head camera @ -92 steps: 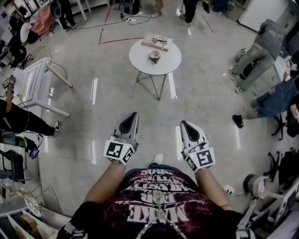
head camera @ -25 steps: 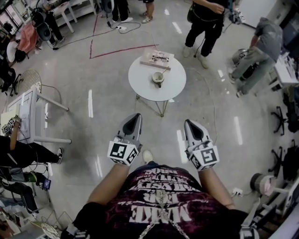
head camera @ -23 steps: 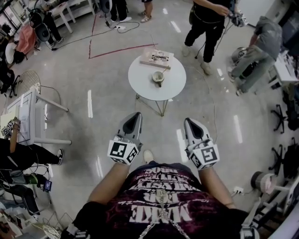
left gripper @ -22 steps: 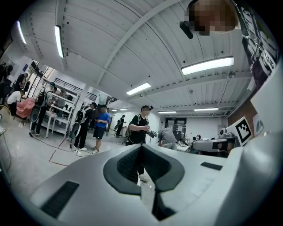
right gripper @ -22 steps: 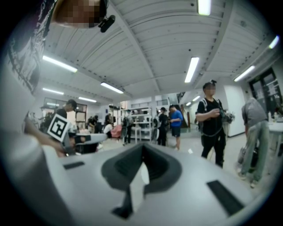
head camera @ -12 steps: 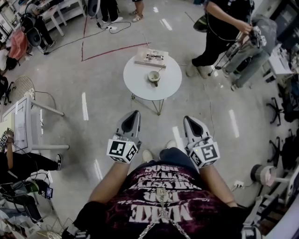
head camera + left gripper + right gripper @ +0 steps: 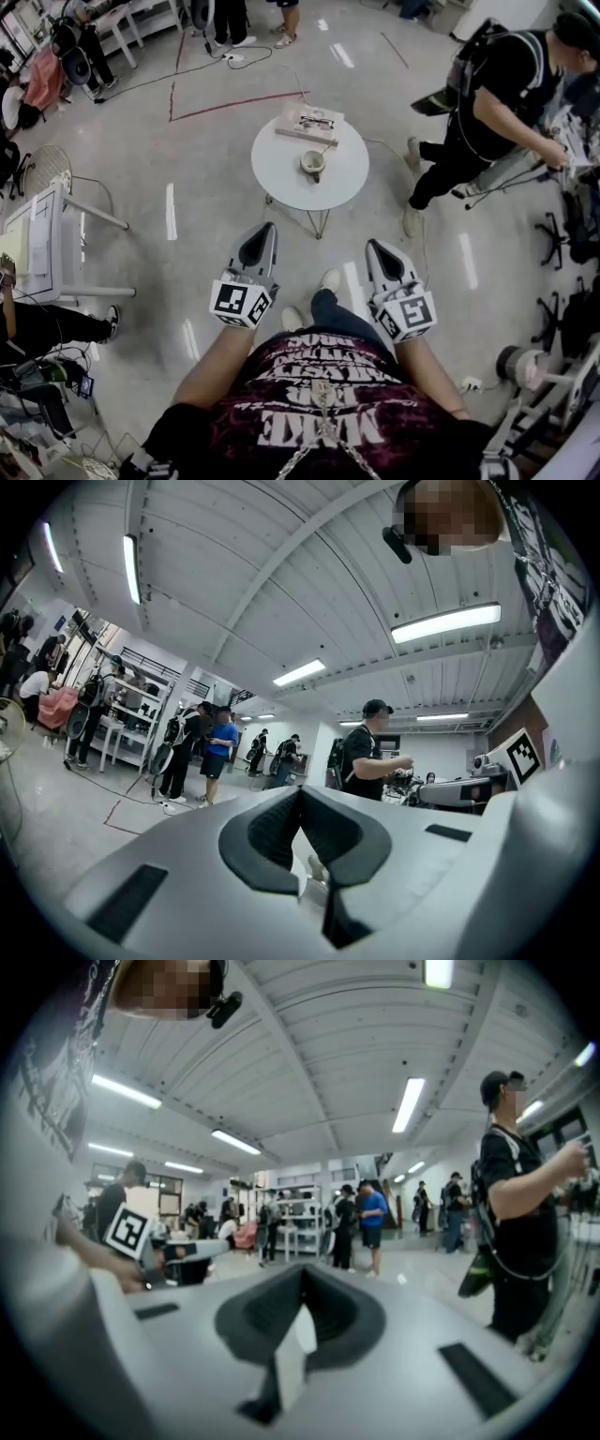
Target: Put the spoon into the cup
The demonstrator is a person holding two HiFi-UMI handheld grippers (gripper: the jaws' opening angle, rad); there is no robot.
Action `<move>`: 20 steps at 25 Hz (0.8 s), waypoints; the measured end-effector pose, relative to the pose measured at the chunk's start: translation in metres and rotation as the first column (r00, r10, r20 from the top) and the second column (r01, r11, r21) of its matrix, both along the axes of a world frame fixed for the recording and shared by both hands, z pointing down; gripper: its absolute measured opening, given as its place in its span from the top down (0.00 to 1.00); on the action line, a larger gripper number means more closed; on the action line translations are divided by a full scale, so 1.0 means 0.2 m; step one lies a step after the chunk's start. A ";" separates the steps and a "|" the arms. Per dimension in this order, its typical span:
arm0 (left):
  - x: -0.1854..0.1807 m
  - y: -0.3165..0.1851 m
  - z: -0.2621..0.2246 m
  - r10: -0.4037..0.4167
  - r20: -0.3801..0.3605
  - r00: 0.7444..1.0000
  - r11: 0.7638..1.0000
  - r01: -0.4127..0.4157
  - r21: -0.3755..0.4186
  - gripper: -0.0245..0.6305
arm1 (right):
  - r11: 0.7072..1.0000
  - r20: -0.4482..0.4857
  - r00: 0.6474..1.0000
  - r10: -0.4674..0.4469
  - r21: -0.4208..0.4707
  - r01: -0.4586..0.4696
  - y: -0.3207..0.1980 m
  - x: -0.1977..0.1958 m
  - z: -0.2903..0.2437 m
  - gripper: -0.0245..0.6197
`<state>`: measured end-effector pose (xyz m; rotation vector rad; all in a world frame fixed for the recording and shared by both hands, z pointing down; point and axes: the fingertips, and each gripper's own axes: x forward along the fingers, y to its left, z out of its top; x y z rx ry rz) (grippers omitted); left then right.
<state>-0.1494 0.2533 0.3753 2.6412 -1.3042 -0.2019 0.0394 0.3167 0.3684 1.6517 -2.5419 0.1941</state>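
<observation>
Standing well back from the round worktop [image 7: 277,178], seemingly mid-stride with one foot [image 7: 329,278] set forward on the floor, and carrying the left hand-held gripper [image 7: 266,231] and the right hand-held gripper [image 7: 372,247] side by side, both pointing ahead toward it. Holding both pressed shut, pads meeting with nothing between them, as each one's own camera is showing. Finding the cup [image 7: 312,164] far ahead of both, roughly midway between their lines of aim, near the middle of the worktop and well out of reach. Making out a thin pale stick [image 7: 327,146] just past the cup on the right hand-held gripper's side, probably the spoon, though too small for telling whether leaning on the rim or lying apart from it. Noting a flat box [image 7: 295,127] with a pair of glasses [image 7: 317,120] on top at the far edge, farther off again. Judging the task as barely starting: nothing grasped, nothing lifted, no handling under way. Leaving nearly everything to do: closing the gap to the worktop, opening one hand-held gripper, clamping on the spoon's handle, lifting it, and lowering it into the cup. Sharing the floor with a person [image 7: 487,103] well off beyond the right hand-held gripper.
</observation>
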 end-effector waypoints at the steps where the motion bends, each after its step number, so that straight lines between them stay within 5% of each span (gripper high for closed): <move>1: 0.00 -0.01 0.00 -0.004 0.001 1.000 1.000 0.004 -0.002 0.92 | 1.000 0.004 1.000 -0.003 -0.006 0.003 -0.02 0.00 0.01 0.92; 20: 0.25 -0.32 0.18 0.021 0.023 1.000 0.995 -0.019 -0.094 0.92 | 0.995 0.027 0.998 -0.052 -0.080 0.054 -0.36 0.12 0.15 0.92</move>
